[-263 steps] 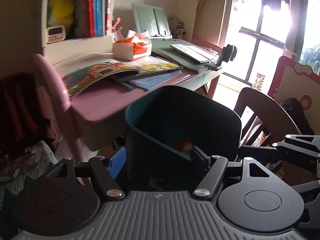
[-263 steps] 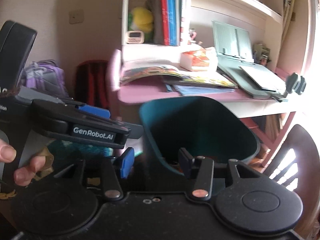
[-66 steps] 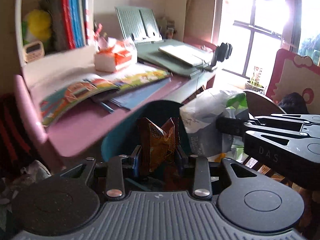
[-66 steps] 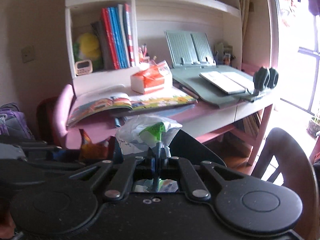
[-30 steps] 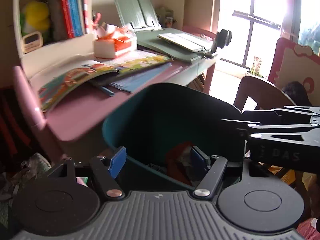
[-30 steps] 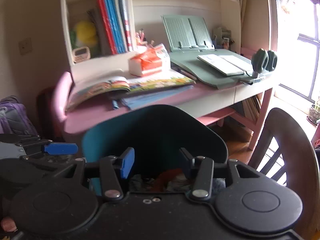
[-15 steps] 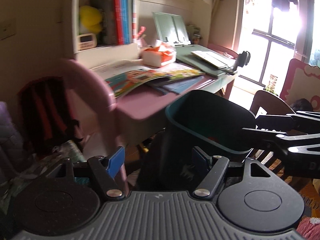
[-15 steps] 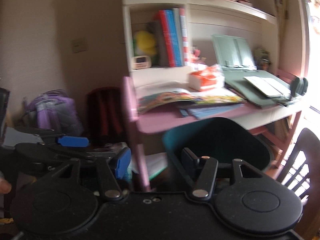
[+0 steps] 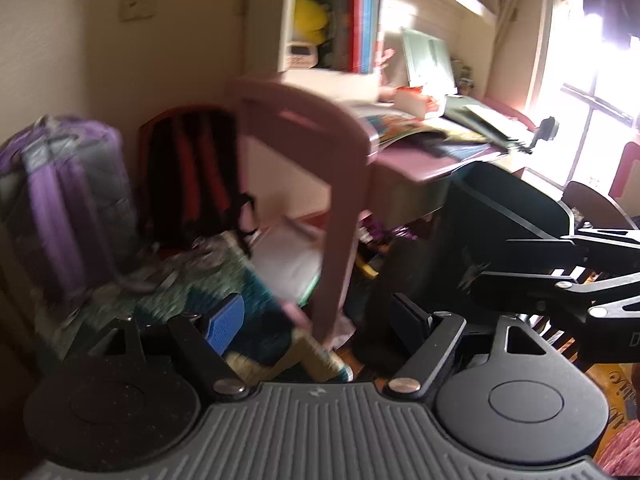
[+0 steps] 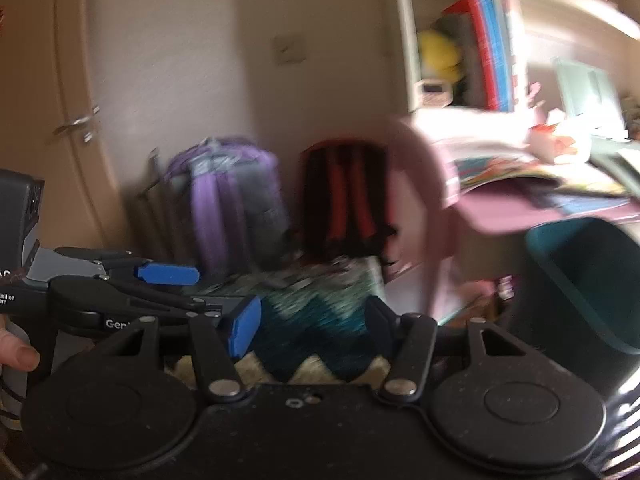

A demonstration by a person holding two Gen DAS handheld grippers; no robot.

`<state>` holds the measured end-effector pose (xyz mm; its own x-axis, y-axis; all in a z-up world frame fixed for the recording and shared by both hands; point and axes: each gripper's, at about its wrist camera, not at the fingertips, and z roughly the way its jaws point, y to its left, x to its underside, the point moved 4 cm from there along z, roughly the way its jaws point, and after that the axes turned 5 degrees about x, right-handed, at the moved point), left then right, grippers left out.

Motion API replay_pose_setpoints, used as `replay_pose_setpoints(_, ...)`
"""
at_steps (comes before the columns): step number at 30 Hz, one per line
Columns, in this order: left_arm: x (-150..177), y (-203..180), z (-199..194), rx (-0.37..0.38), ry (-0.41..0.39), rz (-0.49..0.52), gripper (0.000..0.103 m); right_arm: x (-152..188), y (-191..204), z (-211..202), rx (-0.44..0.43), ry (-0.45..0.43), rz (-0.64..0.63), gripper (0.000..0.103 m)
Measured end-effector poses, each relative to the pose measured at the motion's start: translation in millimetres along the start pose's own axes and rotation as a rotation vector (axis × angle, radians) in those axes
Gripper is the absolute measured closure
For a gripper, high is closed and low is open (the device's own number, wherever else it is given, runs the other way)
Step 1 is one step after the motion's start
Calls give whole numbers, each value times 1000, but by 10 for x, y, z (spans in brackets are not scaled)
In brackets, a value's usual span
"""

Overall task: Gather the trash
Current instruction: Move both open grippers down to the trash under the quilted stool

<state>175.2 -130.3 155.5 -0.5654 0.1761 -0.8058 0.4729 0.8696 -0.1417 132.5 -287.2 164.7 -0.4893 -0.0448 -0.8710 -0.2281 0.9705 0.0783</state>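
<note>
At the far left of the right wrist view, the left gripper (image 10: 200, 296) is seen side-on, its blue pads parted and nothing between them. In its own view the same is shown: the jaws are spread wide, empty, and touch nothing. Beyond them, low on the floor, a rug (image 9: 192, 284) with a teal zigzag is made out, and beside it a pale flat sheet (image 9: 288, 260) under the chair (image 9: 320, 184); whether that sheet is trash cannot be told through the blur. If it is, it would be judged light, limp and thin, best pinched at a raised edge or corner rather than on its flat face.

The right gripper (image 10: 310, 326) is likewise held wide open over the rug, with nothing gripped or touched.

Further right, the bin (image 10: 580, 280) stands on the floor just beside the desk (image 10: 520, 216), its dark teal rim upright. Its contents are not shown from either view. It is judged stiff-walled and light.
</note>
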Motion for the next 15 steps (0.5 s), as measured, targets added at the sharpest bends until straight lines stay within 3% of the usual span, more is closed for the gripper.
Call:
replay_pose_setpoints(8, 600, 740, -24, -58, 42, -85, 21, 460, 642, 616, -116, 100, -58, 45)
replay_pose_setpoints(15, 1192, 1393, 271, -104, 96, -181, 18, 1107, 1049, 1318, -183, 246, -108, 45)
